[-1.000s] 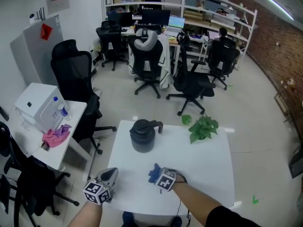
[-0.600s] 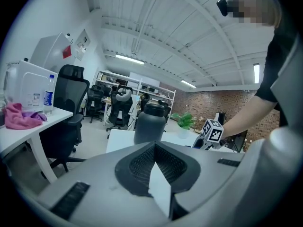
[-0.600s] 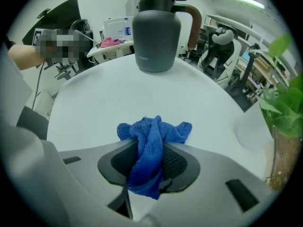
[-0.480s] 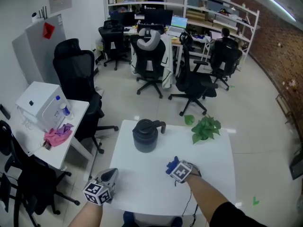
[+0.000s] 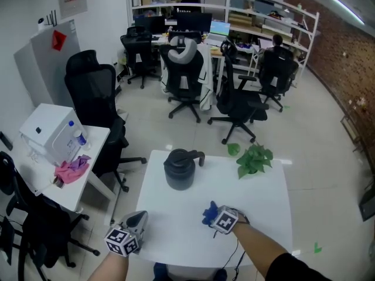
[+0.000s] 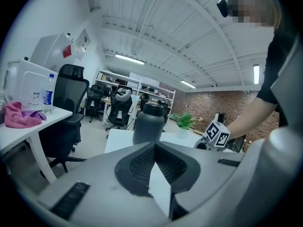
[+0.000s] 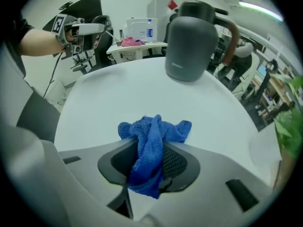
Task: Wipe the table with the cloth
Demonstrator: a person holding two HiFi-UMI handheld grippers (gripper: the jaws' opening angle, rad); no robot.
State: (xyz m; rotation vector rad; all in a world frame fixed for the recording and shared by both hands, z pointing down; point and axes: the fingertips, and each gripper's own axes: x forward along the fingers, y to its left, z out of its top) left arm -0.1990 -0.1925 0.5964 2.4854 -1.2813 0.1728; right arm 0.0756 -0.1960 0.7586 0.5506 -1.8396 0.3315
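Observation:
A crumpled blue cloth (image 7: 154,129) is pinched in my right gripper (image 7: 151,148), which is shut on it and pressing it onto the white table (image 7: 118,93). In the head view the blue cloth (image 5: 209,213) pokes out just left of the right gripper (image 5: 215,216), a little right of centre on the front half of the table (image 5: 261,195). My left gripper (image 5: 137,218) hovers at the table's front left corner. Its jaws meet at the tips, and the left gripper (image 6: 154,148) is shut with nothing in it.
A dark grey jug (image 5: 179,168) with a handle stands at the table's back left, and a small potted plant (image 5: 254,158) at the back right. A side desk (image 5: 88,177) with a white box, a bottle and a pink cloth is at the left. Office chairs (image 5: 96,107) stand beyond.
My right gripper has slid the cloth to the right across the table, then a little back toward the front edge. The left gripper has stayed put.

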